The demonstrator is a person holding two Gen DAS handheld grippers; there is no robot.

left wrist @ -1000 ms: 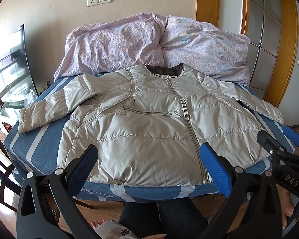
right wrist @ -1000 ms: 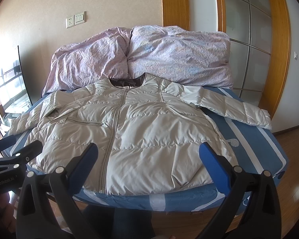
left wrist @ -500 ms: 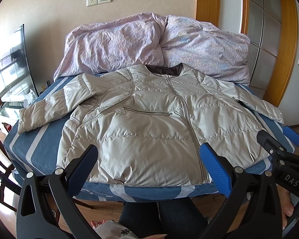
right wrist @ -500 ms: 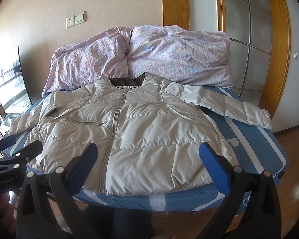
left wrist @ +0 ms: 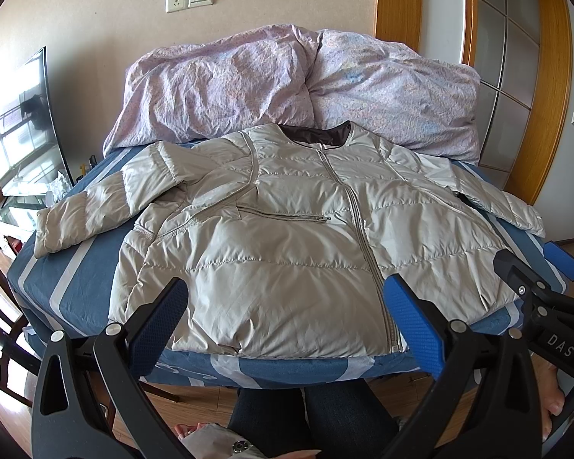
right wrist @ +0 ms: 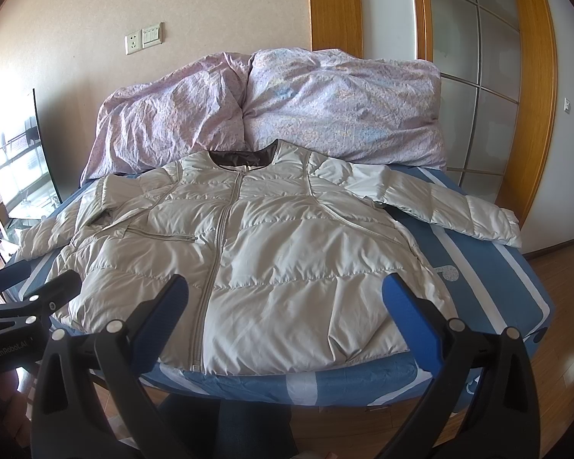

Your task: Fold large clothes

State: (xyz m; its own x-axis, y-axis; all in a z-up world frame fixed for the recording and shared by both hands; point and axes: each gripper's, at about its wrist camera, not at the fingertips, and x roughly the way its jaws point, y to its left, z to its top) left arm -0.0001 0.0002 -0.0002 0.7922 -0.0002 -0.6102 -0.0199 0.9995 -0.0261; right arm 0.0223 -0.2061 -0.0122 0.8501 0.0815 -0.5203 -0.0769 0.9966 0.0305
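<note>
Left wrist view showed my left gripper (left wrist: 285, 315) with its jaws spread wide and nothing between them, held short of the bed (left wrist: 61, 283) and above its near edge. My right gripper (right wrist: 285, 313) was the same: jaws wide apart, holding nothing, with no fabric touching either blue pad. Beyond both lay the jacket (left wrist: 287, 252), a puffy pale grey one, zipped, spread front-up on the blue striped bed, its hem (left wrist: 287, 352) nearest me at the mattress edge and the dark collar (left wrist: 313, 135) farthest off by the pink pillows (right wrist: 271, 107). From the left gripper the zip line fell just inside the right-hand pad; from the right gripper it fell just inside the left-hand pad.

I judged the risks lay in the cloth itself. Slick padded shell could slide out of a shallow pinch, so a light bite on the hem might take only the top layer and leave the back behind. One sleeve (left wrist: 92, 210) ran toward the bed's side edge and the other sleeve (right wrist: 451, 206) did likewise; dragged carelessly, either could slip off to the floor. Trapped air could also spring a fold back open
</note>
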